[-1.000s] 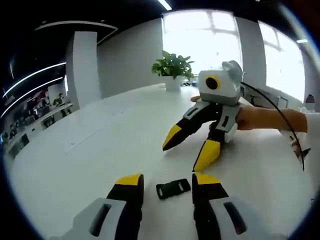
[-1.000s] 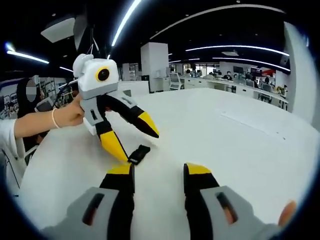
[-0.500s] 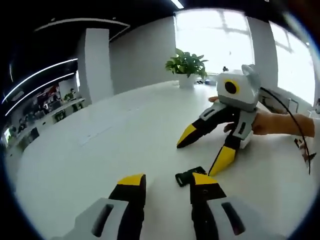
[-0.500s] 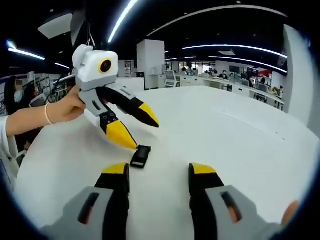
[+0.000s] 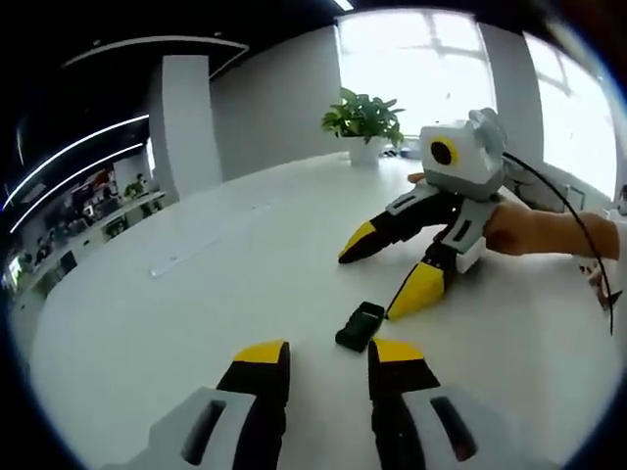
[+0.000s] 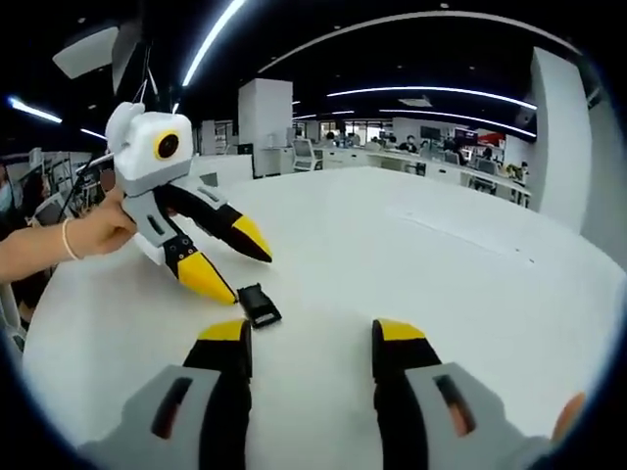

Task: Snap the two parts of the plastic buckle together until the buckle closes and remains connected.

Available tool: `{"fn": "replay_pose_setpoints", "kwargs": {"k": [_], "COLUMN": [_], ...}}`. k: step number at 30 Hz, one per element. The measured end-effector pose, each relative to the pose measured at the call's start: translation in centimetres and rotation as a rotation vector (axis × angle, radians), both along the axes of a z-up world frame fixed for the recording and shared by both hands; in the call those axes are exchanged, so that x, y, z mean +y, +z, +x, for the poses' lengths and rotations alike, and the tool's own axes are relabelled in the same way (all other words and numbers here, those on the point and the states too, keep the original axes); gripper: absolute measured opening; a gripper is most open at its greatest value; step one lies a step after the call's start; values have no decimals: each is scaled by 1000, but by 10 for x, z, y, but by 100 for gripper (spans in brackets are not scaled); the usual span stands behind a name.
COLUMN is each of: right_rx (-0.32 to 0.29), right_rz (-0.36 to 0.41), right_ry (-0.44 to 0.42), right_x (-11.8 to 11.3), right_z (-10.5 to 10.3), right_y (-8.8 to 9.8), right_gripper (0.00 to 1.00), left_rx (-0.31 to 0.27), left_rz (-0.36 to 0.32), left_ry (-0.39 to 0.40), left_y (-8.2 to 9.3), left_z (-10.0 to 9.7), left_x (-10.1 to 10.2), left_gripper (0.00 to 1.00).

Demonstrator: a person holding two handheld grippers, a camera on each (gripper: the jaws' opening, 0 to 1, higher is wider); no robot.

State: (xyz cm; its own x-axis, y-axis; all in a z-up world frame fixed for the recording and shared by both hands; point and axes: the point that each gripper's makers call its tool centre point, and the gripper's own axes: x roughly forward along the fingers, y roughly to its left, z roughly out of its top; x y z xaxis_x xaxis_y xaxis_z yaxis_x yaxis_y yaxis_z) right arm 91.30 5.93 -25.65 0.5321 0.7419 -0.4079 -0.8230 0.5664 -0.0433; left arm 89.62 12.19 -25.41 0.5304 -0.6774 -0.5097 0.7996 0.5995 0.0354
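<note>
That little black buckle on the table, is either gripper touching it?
Cannot tell. In both views one yellow tip of the other gripper ends right at the buckle; no plain gap.

Views face each other low across table (image 5: 147, 323), sharing buckle (image 5: 360, 325)

Black plastic buckle (image 5: 361, 325) (image 6: 259, 305) flat on white table, looks joined.
</note>
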Motion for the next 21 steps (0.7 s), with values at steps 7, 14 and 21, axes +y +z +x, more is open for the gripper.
{"fn": "replay_pose_setpoints", "kwargs": {"k": [7,14,21], "right_rx": [-1,-4,-18], "right_rz": [2,55,85], "right_ry": [-29,-38,-9], "right_x": [-4,-6,-5], "right_z": [8,7,-4], "right_y": [1,12,31], "right_gripper": [49,51,54], "left_rx": [11,-6,-45], "left_rz": [-26,-26,-29], "left_ry": [14,23,44], "left_y": [0,0,13], "left_z": [-6,-27,-33], "left_x": [5,3,9], "left_gripper": [32,32,33]}}
